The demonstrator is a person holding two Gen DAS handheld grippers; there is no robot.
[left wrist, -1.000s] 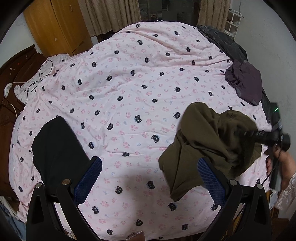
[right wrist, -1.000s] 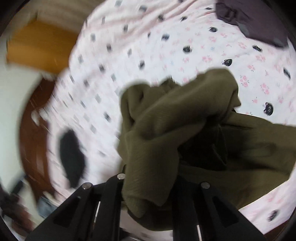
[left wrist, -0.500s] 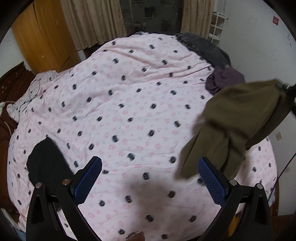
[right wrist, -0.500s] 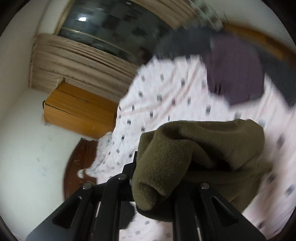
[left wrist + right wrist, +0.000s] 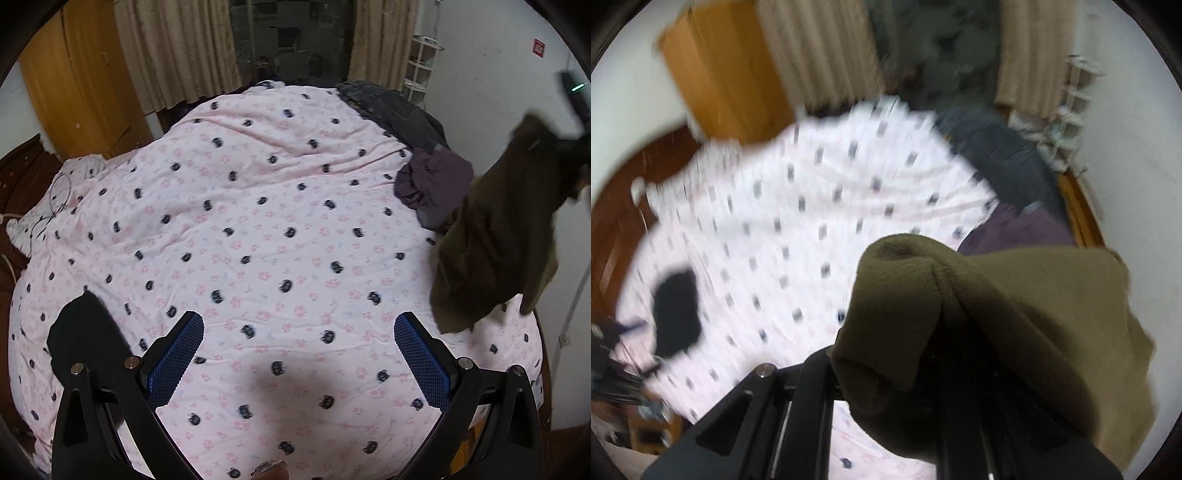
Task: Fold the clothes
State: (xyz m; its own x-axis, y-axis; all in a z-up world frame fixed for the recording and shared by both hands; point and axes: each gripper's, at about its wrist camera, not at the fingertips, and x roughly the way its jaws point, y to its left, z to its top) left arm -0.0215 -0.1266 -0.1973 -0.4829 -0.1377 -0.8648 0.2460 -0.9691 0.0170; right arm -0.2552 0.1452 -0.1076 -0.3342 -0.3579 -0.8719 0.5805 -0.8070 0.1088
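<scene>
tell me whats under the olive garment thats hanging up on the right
The olive garment hangs from the right gripper, its lower end over the pink cat-print bedspread. Behind it lies part of a purple garment; the rest is covered.

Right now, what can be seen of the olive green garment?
The olive green garment is a soft, fleece-like piece, bunched and unfolded. It hangs in the air at the right side of the bed, pinched near its top by the right tool, whose jaws are shut on a thick fold. Its lower edge dangles at the pink cat-print cover; whether it touches cannot be told. What kind of garment it is stays unclear. The left tool is open and apart from it.
</scene>
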